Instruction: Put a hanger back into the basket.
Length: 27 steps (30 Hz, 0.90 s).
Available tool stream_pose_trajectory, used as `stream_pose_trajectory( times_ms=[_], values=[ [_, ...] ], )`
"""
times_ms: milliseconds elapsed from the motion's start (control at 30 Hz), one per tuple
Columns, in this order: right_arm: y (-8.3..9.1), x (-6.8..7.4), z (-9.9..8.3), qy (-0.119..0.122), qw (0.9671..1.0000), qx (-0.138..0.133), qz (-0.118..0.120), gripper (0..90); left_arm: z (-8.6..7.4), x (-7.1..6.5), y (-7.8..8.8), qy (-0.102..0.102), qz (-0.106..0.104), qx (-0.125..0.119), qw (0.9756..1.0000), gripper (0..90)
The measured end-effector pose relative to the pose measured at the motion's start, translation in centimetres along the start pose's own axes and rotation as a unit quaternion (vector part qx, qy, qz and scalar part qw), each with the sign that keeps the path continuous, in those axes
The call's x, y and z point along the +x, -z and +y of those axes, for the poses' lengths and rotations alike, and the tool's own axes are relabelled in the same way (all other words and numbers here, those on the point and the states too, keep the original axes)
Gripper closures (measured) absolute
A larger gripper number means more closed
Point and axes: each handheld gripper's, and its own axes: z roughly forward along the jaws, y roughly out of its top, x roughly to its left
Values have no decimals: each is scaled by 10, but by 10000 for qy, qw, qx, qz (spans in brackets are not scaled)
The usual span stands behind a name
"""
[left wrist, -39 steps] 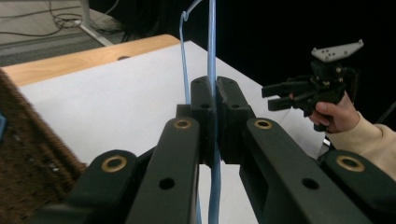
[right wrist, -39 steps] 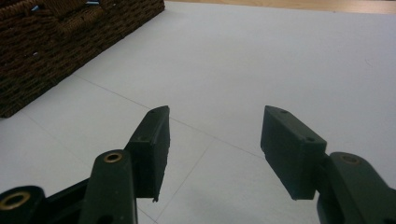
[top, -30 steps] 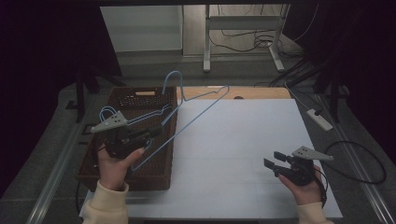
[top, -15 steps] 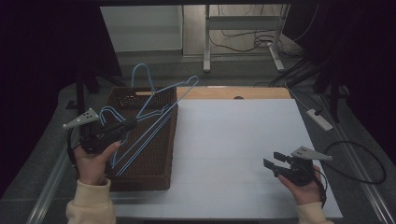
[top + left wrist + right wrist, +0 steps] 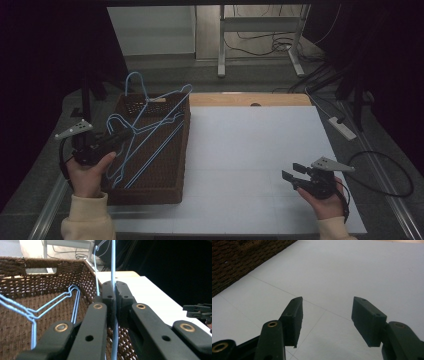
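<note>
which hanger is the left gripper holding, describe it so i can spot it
Start at the brown wicker basket on the table's left. The left gripper is shut on one blue wire hanger that rises above the rim, hook up; the other hangers lie flat inside.

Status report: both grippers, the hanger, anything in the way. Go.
Left gripper shut on blue wire hanger, over brown wicker basket. Right gripper open, empty, over white tabletop. More blue hangers in basket.

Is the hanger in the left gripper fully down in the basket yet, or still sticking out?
Sticking out. The left gripper is shut on the blue hanger, whose hook rises above the basket rim.
</note>
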Motion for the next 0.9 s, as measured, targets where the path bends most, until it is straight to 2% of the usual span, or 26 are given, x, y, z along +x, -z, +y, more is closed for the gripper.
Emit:
stream_pose_trajectory(
  times_ms=[167,500,700,900],
  values=[
    [0,0,0,-1,10000,2,-11,432,-3,4,1,-3,69,99,9999,861],
    [-1,0,0,17,10000,20,-16,432,-8,18,4,149,189,170,9996,860],
    [-2,0,0,33,10000,33,-11,432,-14,24,-8,221,148,443,9987,861],
    [-2,0,0,22,10000,49,-8,432,-19,30,-19,331,163,606,9975,860]
  ],
)
